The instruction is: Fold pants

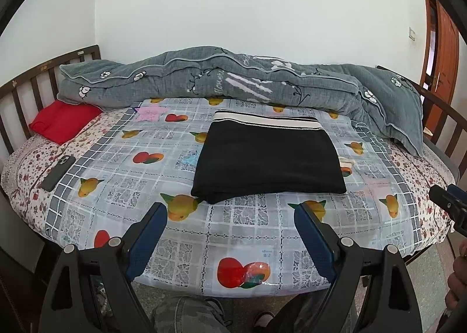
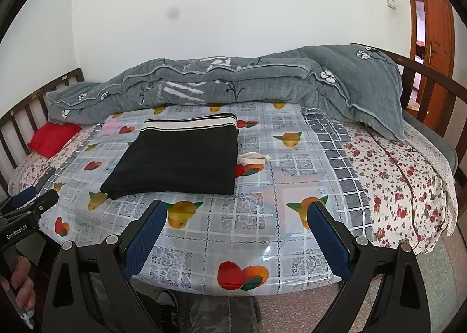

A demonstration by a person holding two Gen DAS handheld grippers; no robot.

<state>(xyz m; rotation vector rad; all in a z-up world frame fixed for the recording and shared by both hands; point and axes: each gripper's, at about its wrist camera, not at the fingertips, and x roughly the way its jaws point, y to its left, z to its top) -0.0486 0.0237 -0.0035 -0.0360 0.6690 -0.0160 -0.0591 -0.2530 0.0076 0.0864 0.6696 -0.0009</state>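
One pair of black pants (image 1: 270, 163) lay folded into a neat rectangle on the fruit-print plastic sheet (image 1: 233, 233), roughly centred on the bed and well clear of both grippers. Its striped black-and-white waistband (image 1: 267, 121) faced the far wall. One white drawstring (image 2: 254, 157) poked out from the pants' right edge onto the sheet.

Two grippers were in view. The left gripper (image 1: 230, 210) hung over the near edge of the bed with its two blue-padded fingers (image 1: 149, 236) spread wide, nothing between them. The right gripper (image 2: 238, 207) was held the same way, its two fingers (image 2: 144, 241) also wide apart and empty. Neither touched the pants.

One grey quilt (image 1: 221, 81) with white flowers lay bunched along the far side against the wall. One red pillow (image 1: 62, 121) sat at the left end, near the wooden slatted rail (image 1: 26, 81). One dark phone (image 1: 58, 172) lay on the floral bedsheet (image 1: 29, 163) left of the plastic sheet. One wooden door (image 2: 432, 49) stood at the far right. Camouflage trousers (image 1: 186, 315) of the person showed below the bed edge.
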